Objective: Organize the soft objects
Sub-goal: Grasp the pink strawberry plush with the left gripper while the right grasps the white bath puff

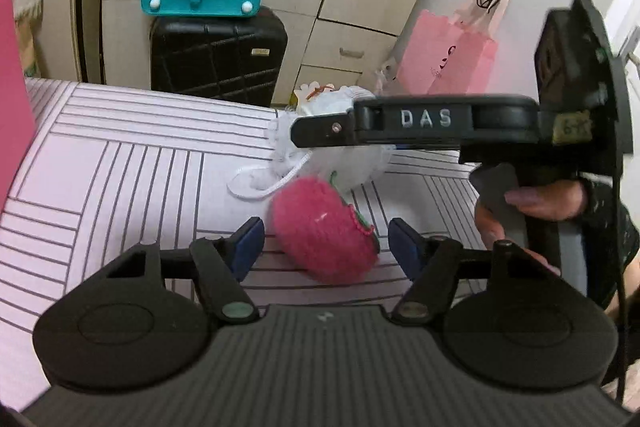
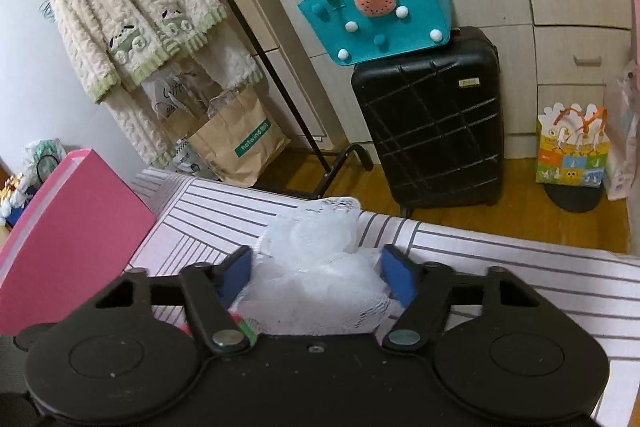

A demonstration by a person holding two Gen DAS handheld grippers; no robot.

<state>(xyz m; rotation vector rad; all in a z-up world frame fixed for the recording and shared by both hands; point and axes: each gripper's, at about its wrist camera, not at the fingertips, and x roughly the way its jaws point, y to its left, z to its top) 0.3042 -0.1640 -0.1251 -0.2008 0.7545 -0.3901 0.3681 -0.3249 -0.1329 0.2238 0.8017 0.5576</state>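
Pink plush strawberry (image 1: 324, 235) on striped bedsheet (image 1: 120, 163), between blue pads of left gripper (image 1: 326, 247), jaws apart, left pad clear of it, right-side contact impossible to tell. White mesh pouf (image 2: 316, 275) at 12 o'clock from strawberry (cord loop trailing toward 9 o'clock), flanked by right gripper (image 2: 316, 277) pads, contact unclear. Teal felt bag (image 2: 376, 15) atop black suitcase (image 2: 432, 131) at 12 o'clock; pink box (image 2: 68, 235) at 9 o'clock.

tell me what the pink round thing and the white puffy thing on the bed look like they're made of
Pink round thing: looks like fuzzy knitted or crocheted yarn, matte, with a green stitched edge; probably soft.
White puffy thing: seems to be bunched nylon-type netting, translucent and faintly shiny, with open mesh showing at its edges and a white cord loop attached.
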